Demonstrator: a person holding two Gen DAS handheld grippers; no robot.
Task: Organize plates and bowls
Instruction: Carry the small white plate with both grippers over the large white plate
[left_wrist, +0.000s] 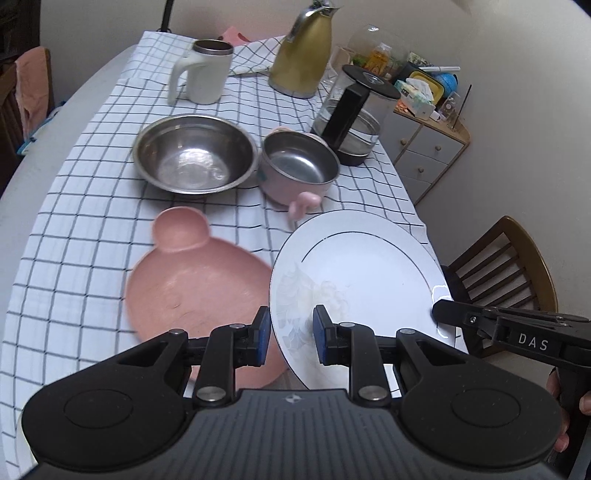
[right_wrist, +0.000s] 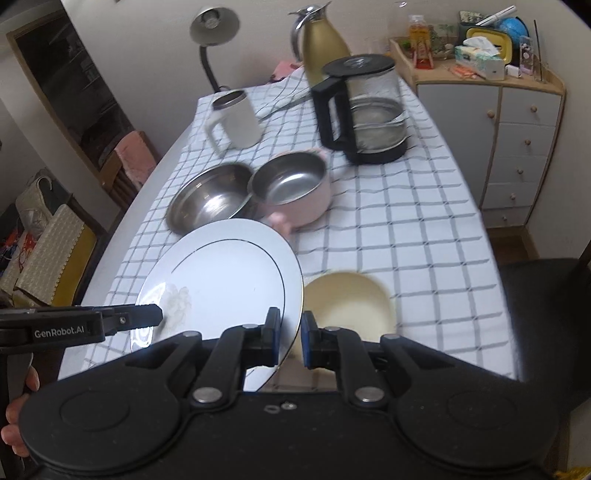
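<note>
A white plate (left_wrist: 362, 280) with a dark ring is held tilted above the table; it also shows in the right wrist view (right_wrist: 221, 280). My left gripper (left_wrist: 290, 336) straddles its left rim with a gap between pads and rim. My right gripper (right_wrist: 290, 338) straddles its right rim, pads close to it. A pink plate (left_wrist: 195, 284) with a round lobe lies under the white plate's left edge. A cream dish (right_wrist: 347, 306) lies below the right edge. A steel bowl (left_wrist: 194, 153) and a pink steel-lined bowl (left_wrist: 299, 168) stand side by side behind.
A white mug (left_wrist: 201, 72), a gold thermos (left_wrist: 301, 51) and a glass kettle (left_wrist: 354, 110) stand at the far end of the checked tablecloth (left_wrist: 92, 192). A wooden chair (left_wrist: 506, 266) stands at the right; a drawer cabinet (right_wrist: 517, 147) beyond it.
</note>
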